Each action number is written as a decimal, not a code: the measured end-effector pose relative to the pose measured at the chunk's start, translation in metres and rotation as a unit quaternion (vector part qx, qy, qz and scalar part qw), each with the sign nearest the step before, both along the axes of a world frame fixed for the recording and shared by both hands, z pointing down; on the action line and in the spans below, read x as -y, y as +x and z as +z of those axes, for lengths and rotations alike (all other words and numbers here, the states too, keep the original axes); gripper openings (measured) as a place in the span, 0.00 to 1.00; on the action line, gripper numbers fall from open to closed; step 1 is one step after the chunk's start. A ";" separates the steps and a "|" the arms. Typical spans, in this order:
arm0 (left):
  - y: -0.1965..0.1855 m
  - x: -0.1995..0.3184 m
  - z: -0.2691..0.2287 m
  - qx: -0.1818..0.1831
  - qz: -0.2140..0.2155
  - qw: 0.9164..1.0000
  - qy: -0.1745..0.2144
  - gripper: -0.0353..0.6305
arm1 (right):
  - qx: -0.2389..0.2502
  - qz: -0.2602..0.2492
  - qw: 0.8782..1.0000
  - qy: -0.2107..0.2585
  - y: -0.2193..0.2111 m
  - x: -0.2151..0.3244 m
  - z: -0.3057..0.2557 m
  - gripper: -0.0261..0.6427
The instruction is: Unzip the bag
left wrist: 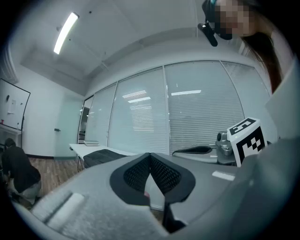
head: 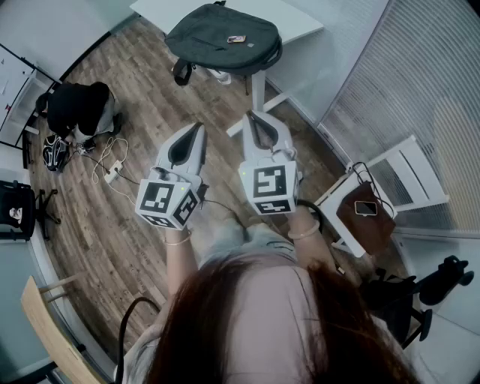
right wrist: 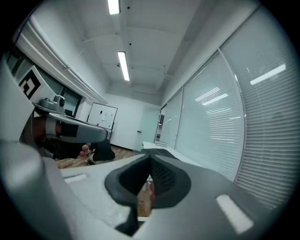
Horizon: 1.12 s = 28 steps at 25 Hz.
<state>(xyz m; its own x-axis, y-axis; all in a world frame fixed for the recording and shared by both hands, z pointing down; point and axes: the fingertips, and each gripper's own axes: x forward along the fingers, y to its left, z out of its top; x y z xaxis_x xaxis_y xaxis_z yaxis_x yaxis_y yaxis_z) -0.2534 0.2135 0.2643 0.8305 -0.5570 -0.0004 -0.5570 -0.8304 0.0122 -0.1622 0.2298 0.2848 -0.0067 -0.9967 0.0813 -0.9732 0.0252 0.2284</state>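
A dark grey backpack (head: 223, 37) lies flat on the white table (head: 300, 22) at the top of the head view, with a small tag on its top. Both grippers are held level side by side over the wooden floor, well short of the table and touching nothing. My left gripper (head: 196, 129) has its jaws closed together with nothing between them (left wrist: 150, 155). The right gripper (head: 253, 118) also has its tips meeting and is empty (right wrist: 150, 158). The left gripper view shows the backpack (left wrist: 101, 157) far off on the table.
A white chair (head: 409, 176) at the right carries a brown bag (head: 367, 217) and a phone. A dark figure (head: 79, 105) crouches on the floor at the left beside cables (head: 109, 161). Blind-covered glass walls run behind the table.
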 end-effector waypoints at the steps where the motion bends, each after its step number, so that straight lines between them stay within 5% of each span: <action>1: 0.001 0.003 -0.001 0.001 0.001 1.000 0.001 0.07 | -0.001 0.001 1.000 -0.001 0.001 0.003 0.001 0.04; 11: -0.008 0.057 0.003 0.013 0.022 1.000 0.016 0.07 | 0.027 -0.012 0.999 -0.011 -0.028 0.053 0.013 0.05; 28: -0.030 0.163 0.019 0.018 0.074 0.997 0.016 0.07 | 0.013 0.049 0.998 -0.035 -0.051 0.159 0.030 0.05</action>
